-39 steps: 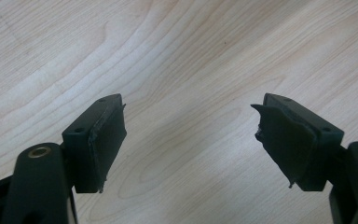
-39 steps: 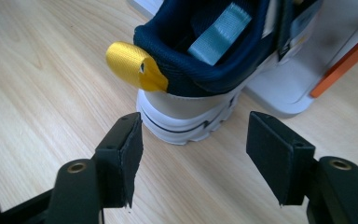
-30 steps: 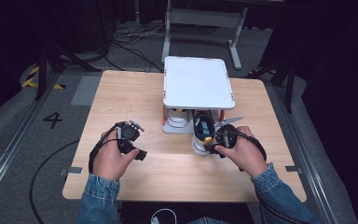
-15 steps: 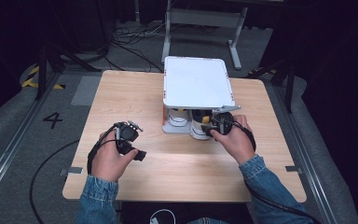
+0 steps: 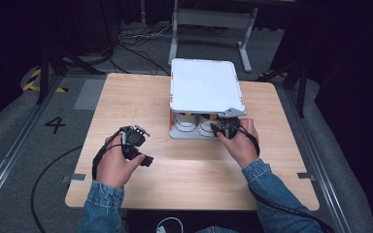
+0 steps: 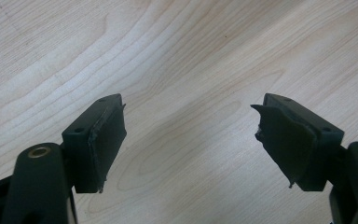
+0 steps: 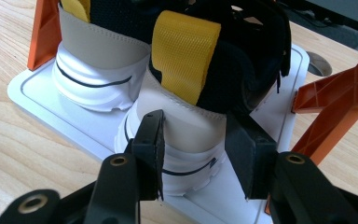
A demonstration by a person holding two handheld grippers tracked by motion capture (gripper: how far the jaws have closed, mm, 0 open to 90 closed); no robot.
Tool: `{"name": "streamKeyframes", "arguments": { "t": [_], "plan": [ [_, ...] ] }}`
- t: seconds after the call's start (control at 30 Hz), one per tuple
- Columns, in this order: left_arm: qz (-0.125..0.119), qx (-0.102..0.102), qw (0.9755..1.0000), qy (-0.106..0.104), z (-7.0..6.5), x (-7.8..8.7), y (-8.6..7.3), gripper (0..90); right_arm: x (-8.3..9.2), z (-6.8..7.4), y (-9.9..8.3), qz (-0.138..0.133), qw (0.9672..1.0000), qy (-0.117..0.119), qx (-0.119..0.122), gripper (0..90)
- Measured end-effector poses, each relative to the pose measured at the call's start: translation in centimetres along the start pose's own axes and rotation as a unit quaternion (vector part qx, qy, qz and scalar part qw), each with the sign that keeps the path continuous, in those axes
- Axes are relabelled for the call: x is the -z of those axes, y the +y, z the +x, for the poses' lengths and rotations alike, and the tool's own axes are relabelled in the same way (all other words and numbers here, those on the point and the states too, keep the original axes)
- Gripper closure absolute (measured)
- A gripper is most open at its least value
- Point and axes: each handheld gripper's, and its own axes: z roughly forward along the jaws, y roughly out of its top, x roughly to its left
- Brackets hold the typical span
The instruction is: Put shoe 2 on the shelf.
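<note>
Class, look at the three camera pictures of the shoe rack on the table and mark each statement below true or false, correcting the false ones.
1. The right gripper has its jaws around the heel of a shoe. True.
2. The left gripper holds a shoe. False: its jaws are open over the bare table.
3. Two shoes sit on the rack's lower shelf. True.
4. The shoe's heel tab is red. False: it is yellow.
5. The rack has a black top. False: it is white.
</note>
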Motion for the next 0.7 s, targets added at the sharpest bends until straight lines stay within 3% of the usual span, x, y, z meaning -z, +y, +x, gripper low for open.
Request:
{"name": "streamKeyframes", "arguments": {
  "t": [0.07,0.1,0.23,0.4,0.53,0.6,0.63,0.7],
  "plan": [
    [0.001,-0.001,1.0000,-0.001,0.0,-0.1,0.1,23.6,0.0,0.0,0.0,0.006,0.9998,-0.006,0.018,82.5],
    [0.000,-0.001,1.0000,-0.002,-0.1,-0.1,0.1,23.6,-0.1,0.0,-0.1,0.009,0.9995,-0.018,0.026,81.6],
    [0.001,-0.003,1.0000,-0.002,0.1,-0.1,0.1,23.6,-0.7,-0.3,-0.5,0.010,0.9996,-0.014,0.020,79.1],
    [0.000,-0.001,1.0000,-0.005,0.1,-0.2,0.3,23.6,-0.3,-0.6,-0.5,0.007,0.9998,-0.007,0.017,75.3],
    [-0.001,-0.002,1.0000,-0.004,0.2,-0.2,0.4,23.6,1.1,-0.9,-0.4,0.001,0.9999,0.011,0.013,68.4],
    [-0.002,-0.005,1.0000,-0.003,0.2,-0.2,0.5,23.6,2.6,-1.4,-0.3,-0.007,0.9996,0.028,0.005,62.8],
    [-0.005,-0.004,1.0000,-0.002,0.2,-0.1,0.6,23.6,4.2,-2.1,-0.2,-0.016,0.9990,0.042,-0.002,57.8],
    [-0.004,-0.006,1.0000,0.000,0.2,-0.1,0.7,23.6,4.8,-2.4,-0.1,-0.022,0.9986,0.048,-0.007,54.7]
  ]
}}
